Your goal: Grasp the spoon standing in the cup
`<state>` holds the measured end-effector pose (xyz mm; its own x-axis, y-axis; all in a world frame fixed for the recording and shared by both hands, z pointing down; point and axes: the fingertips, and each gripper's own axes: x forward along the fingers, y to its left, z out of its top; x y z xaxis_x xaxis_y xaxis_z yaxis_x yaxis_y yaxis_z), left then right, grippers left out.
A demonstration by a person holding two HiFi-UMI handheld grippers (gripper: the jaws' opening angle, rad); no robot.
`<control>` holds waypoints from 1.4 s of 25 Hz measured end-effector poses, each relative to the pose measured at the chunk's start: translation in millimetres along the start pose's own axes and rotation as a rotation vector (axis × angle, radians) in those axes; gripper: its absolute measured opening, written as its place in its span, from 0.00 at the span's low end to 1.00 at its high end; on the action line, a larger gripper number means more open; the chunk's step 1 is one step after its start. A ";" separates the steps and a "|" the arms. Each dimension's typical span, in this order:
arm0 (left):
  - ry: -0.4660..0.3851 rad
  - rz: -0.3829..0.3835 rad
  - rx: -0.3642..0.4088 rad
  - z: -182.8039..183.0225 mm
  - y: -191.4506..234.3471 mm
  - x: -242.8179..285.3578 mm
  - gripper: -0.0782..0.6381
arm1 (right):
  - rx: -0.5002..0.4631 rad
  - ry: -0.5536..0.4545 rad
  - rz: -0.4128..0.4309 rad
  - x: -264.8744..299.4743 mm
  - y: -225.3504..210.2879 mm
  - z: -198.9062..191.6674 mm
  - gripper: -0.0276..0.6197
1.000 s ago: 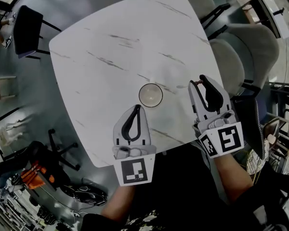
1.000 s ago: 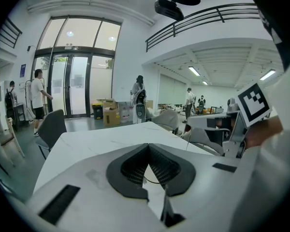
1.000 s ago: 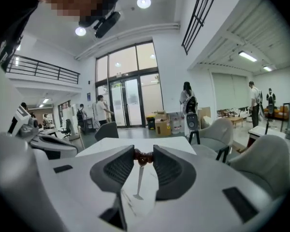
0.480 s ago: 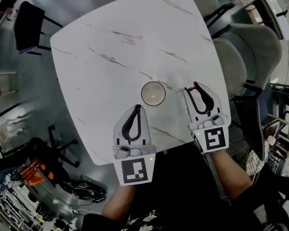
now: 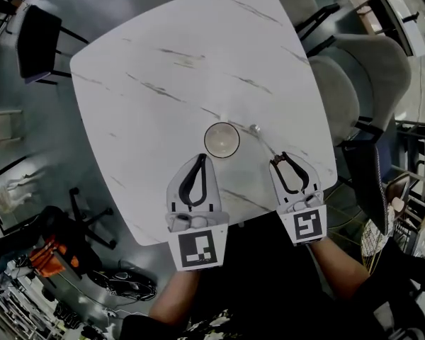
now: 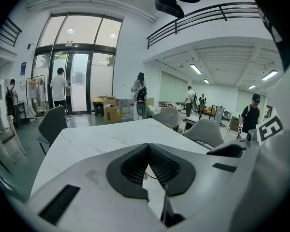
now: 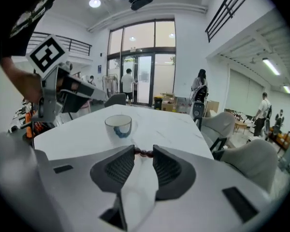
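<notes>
Marble bench (image 5: 163, 69), head view: the spoon (image 5: 265, 142) lies just right of the cup (image 5: 221, 139) (not in it), handle running back to the right tongs (image 5: 278, 159). Left gripper view: left tongs (image 6: 146, 147) pressed together, empty. Right gripper view: tips pinch its reddish handle end.

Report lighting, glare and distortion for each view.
Head view: dim, washed-out, bent at the edges; the thin spoon barely shows on the pale table. Left gripper view: strong fisheye, black corners, bright glass doors. Right gripper view: same barrel warp, ceiling light flares, cup clear.
</notes>
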<state>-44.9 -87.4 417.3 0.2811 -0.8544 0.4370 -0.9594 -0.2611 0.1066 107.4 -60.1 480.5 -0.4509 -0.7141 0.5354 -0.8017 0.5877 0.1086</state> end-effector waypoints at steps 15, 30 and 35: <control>0.019 0.017 -0.021 -6.8 4.9 -2.1 0.12 | 0.201 0.327 0.011 57.6 -14.1 -72.9 0.31; 0.024 0.046 -0.027 -9.6 12.6 -3.4 0.12 | 0.145 0.310 0.079 62.0 -4.5 -73.6 0.37; 0.023 0.044 -0.015 -9.6 12.7 -4.6 0.12 | 0.127 0.313 0.102 61.6 5.3 -73.9 0.45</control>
<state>-58.5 -82.5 425.2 0.2384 -0.8542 0.4620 -0.9711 -0.2169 0.0999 104.3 -72.9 575.9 -0.4049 -0.4915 0.7710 -0.8098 0.5843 -0.0529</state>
